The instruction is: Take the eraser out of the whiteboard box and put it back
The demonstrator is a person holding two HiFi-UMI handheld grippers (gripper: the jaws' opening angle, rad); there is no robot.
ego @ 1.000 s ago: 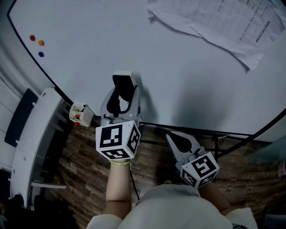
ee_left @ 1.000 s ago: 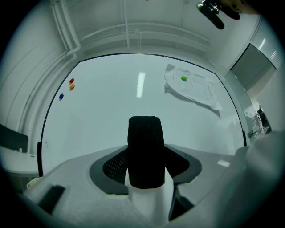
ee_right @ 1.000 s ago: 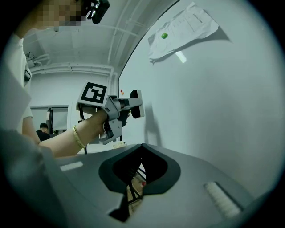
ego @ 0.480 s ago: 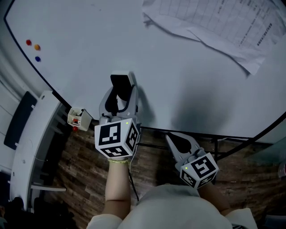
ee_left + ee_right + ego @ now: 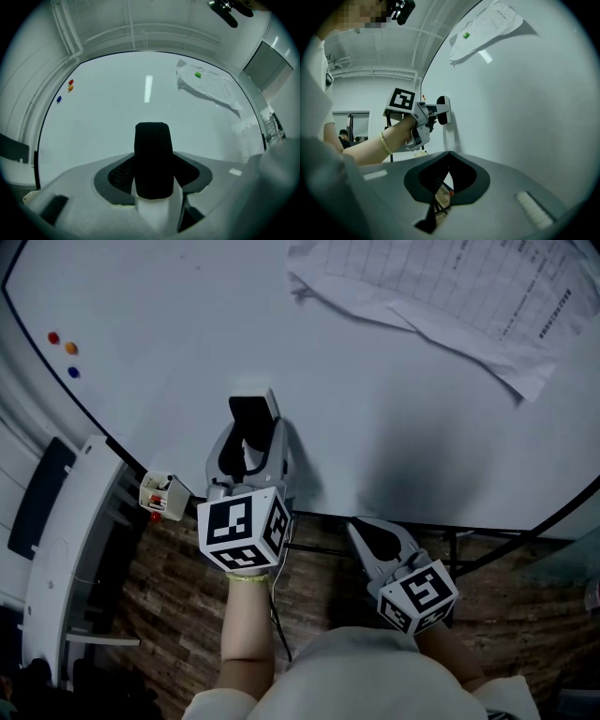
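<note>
My left gripper (image 5: 250, 442) is shut on the eraser (image 5: 253, 420), a white block with a black felt face. It holds the eraser up in front of the whiteboard (image 5: 375, 409). In the left gripper view the eraser (image 5: 152, 159) stands between the jaws, felt side toward the camera. I cannot tell whether it touches the board. The right gripper view shows the same eraser (image 5: 442, 109) beside the board. The small white whiteboard box (image 5: 161, 495) hangs at the board's lower left edge, left of my left gripper. My right gripper (image 5: 367, 532) is shut and empty, below the board's bottom edge.
Printed paper sheets (image 5: 450, 296) hang at the board's upper right, pinned by a green magnet (image 5: 198, 74). Three coloured magnets (image 5: 62, 345) sit at the board's far left. A white unit (image 5: 66, 549) stands left of the board, and a dark frame (image 5: 469, 531) runs under it above wood flooring.
The view has turned a little, and the box and magnets have slid left. My left gripper, still holding the eraser, has shifted slightly across the board. The right gripper stays shut.
</note>
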